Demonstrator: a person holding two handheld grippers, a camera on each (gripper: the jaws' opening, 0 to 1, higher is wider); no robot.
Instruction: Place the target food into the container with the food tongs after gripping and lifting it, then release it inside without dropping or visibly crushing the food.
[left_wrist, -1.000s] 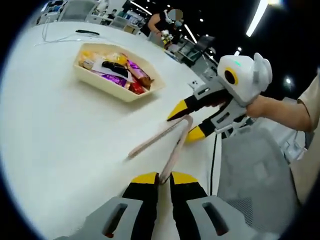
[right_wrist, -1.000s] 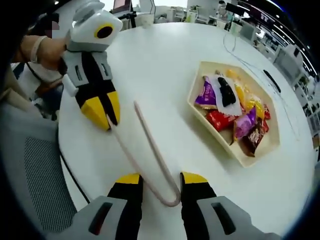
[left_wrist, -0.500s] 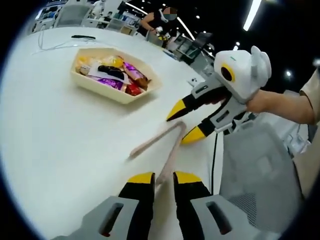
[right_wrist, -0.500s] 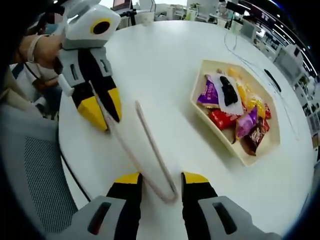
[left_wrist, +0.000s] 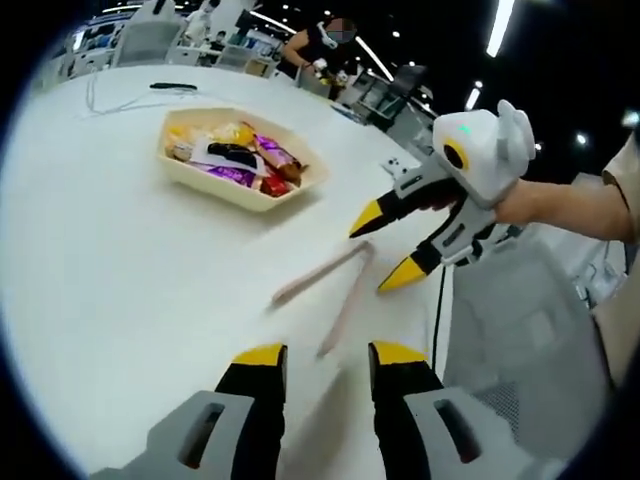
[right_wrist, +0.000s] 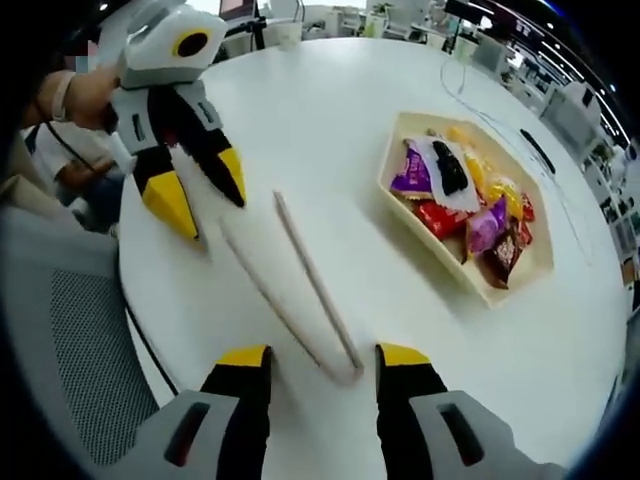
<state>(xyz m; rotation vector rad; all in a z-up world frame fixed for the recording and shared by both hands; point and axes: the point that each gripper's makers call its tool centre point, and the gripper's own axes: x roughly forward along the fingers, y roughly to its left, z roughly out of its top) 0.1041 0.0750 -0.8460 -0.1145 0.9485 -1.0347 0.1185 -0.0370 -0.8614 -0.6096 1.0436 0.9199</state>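
Pink food tongs lie flat on the white round table, their arms spread and free of both grippers. My left gripper hovers open just short of the tongs' arm ends. Beyond the tongs' bend, my right gripper is open too, held by a hand. In the right gripper view the tongs run away from my open right gripper toward the left gripper. A cream tray holds several wrapped snacks, among them a purple one and a red one.
A grey mesh chair stands at the table's near edge. A thin cable and a black object lie on the far side past the tray. A person stands in the background.
My left gripper, shut on one tong arm a second ago, has opened and drawn back, and the tongs now rest on the table. The right gripper has pulled back a little from the bend.
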